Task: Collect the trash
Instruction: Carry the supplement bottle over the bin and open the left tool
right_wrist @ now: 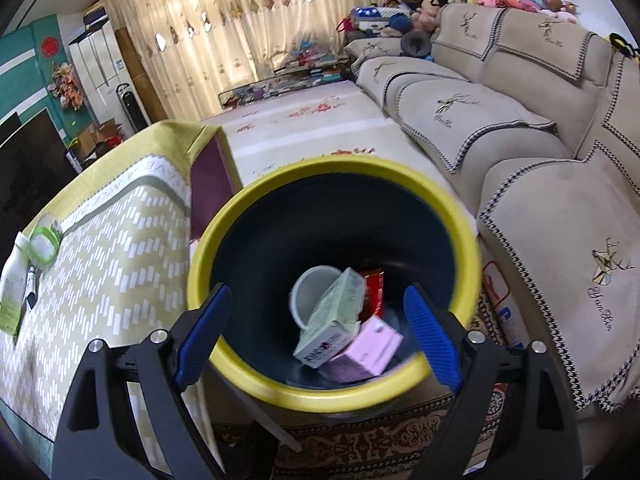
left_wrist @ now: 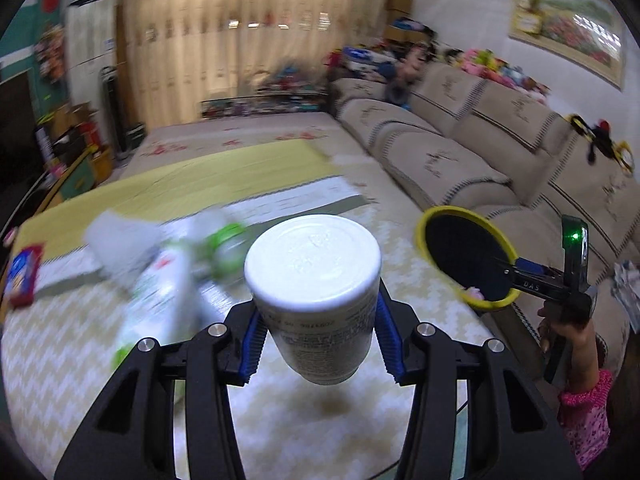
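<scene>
My left gripper (left_wrist: 318, 330) is shut on a white plastic bottle (left_wrist: 316, 280) with a printed label and holds it above the table. My right gripper (right_wrist: 318, 338) is shut on the near rim of a dark bin with a yellow rim (right_wrist: 256, 380), held at the table's right edge. The bin also shows in the left wrist view (left_wrist: 464, 256), to the right of the bottle. In the bin lie a white cup (right_wrist: 310, 294), a pale green carton (right_wrist: 334, 316), a pink box (right_wrist: 370, 348) and a red wrapper (right_wrist: 372, 284).
On the table (left_wrist: 280, 420) with a yellow-white cloth lie a green-white pouch (left_wrist: 160, 292), a green-rimmed lid (left_wrist: 226, 244), crumpled white paper (left_wrist: 120, 240) and a red-blue packet (left_wrist: 22, 276). A beige sofa (right_wrist: 540, 184) runs along the right. A patterned rug (right_wrist: 380, 444) lies below the bin.
</scene>
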{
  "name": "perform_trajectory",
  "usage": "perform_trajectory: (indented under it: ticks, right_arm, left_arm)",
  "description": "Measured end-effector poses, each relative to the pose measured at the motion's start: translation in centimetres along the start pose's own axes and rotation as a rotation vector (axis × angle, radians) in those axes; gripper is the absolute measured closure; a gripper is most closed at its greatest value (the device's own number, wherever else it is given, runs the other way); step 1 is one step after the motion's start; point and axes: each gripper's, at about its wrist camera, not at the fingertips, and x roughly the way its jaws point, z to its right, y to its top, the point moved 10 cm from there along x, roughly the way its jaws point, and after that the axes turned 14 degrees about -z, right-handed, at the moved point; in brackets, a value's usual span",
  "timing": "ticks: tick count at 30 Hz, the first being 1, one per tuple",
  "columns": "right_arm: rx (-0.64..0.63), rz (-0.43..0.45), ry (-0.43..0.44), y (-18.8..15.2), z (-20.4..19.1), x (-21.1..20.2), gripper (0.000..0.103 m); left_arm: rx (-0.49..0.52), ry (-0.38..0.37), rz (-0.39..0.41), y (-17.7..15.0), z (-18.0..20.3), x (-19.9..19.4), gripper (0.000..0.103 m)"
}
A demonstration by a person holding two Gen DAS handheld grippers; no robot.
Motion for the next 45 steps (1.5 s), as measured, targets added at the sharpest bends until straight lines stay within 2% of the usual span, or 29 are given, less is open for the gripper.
perform_trajectory:
  ticks: [3,6,12,18,25,27,28,33,38,41,45]
  right_arm:
    - [0.024,0.022,-0.002,0.1,1.6,-1.1,0.02]
    - [0.043,0.029,-0.011,0.0,3.2,-1.6,0.02]
    - [0.094,0.03,-0.031,-0.6,6.3,-2.0,0.02]
    - [0.143,0.034,-0.055,-2.1,9.0,-3.1,0.02]
    - [0.151,0.021,-0.082,-3.3,10.1,-3.8,0.019]
    - [0.154,0.023,-0.081,-3.3,9.9,-3.9,0.019]
    - [0.154,0.023,-0.079,-3.3,9.7,-3.9,0.019]
    - [0.139,0.018,-0.067,-3.3,8.7,-3.7,0.019]
    - [0.103,-0.001,-0.049,-3.2,6.4,-2.9,0.019]
    - [0.073,-0.007,-0.04,-3.1,4.6,-2.6,0.019]
    - [0.036,-0.013,-0.023,-2.9,1.8,-2.2,0.019]
  left_arm:
    - [0.066,-0.073,-0.024,2.5,3.8,2.4,0.055]
    - [0.144,-0.072,-0.031,4.7,7.2,4.7,0.055]
    - [0.25,-0.143,-0.082,8.4,14.6,9.5,0.055]
    - [0.331,-0.169,-0.153,9.5,21.8,15.3,0.055]
    - [0.354,-0.143,-0.197,9.7,25.4,19.9,0.052]
    - [0.344,-0.139,-0.193,9.9,25.4,20.2,0.033]
    - [0.34,-0.138,-0.183,10.0,25.5,19.9,0.03]
    - [0.326,-0.135,-0.148,9.6,23.2,16.8,0.022]
    - [0.264,-0.167,-0.065,8.8,19.4,10.6,0.015]
    - [0.229,-0.164,-0.021,7.6,15.9,6.8,0.012]
    - [0.146,-0.118,0.03,5.6,8.5,2.1,0.012]
